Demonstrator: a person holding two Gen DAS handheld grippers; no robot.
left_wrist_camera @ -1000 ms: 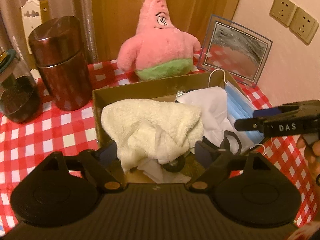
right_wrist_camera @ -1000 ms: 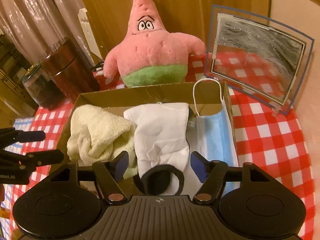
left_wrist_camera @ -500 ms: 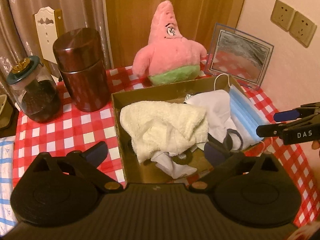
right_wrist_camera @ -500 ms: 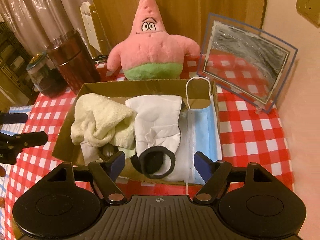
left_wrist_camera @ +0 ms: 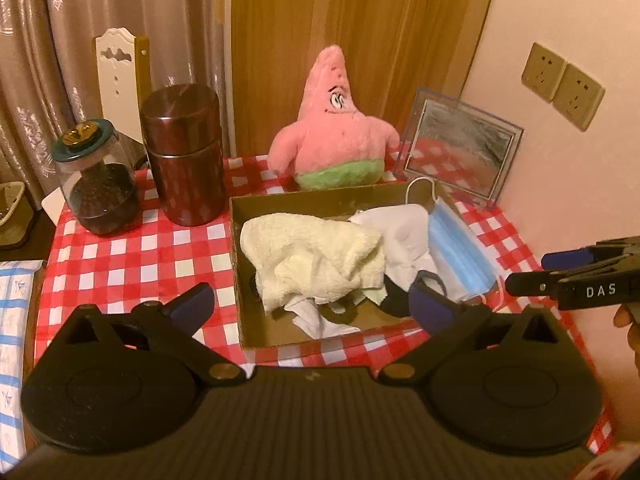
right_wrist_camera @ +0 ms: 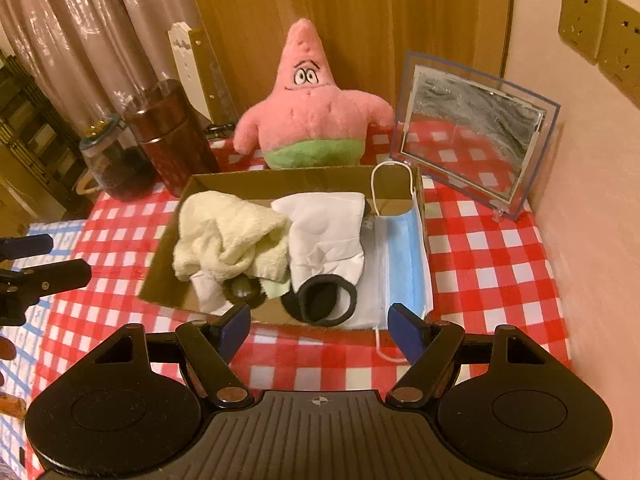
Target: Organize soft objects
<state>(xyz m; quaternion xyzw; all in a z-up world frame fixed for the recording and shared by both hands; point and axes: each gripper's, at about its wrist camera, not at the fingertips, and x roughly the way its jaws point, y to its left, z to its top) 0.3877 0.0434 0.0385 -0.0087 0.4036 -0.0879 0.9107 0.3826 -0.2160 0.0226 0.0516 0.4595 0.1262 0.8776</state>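
In the cardboard box [right_wrist_camera: 192,184], cream towel [right_wrist_camera: 228,232], white glove [right_wrist_camera: 328,232], blue mask [right_wrist_camera: 404,256]

A desk [right_wrist_camera: 480,240] covered with a red-and-white checked cloth carried 5 things. An open shallow brown cardboard box [right_wrist_camera: 160,280] sat in the middle. Behind it stood a pink star-shaped plush toy [right_wrist_camera: 312,112]. On the left stood a dark brown cylindrical canister [left_wrist_camera: 184,160] and a clear glass jar with a teal lid [left_wrist_camera: 96,184]; on the right leaned a clear acrylic picture frame [right_wrist_camera: 472,132].
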